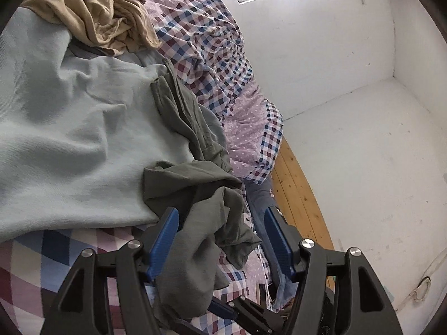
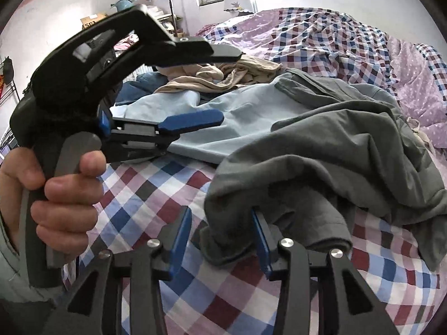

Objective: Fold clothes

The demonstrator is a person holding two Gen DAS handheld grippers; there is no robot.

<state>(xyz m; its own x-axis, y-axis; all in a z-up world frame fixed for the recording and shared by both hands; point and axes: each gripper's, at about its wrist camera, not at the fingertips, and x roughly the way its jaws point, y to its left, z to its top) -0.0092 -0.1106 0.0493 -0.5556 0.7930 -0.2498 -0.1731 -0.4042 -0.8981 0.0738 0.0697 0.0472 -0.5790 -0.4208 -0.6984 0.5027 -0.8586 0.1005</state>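
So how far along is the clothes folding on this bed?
Barely begun: nothing visible is folded. The crumpled grey-green cotton garment lies between the jaws of both open grippers, left and right, ungripped. The pale blue sweatshirt lies spread and wrinkled, the tan garment heaped; everything remains.

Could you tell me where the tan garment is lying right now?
The tan garment lies crumpled at the far end of the pile on the bed, top left in the left wrist view, just beyond the light blue garment and beside the checked duvet.
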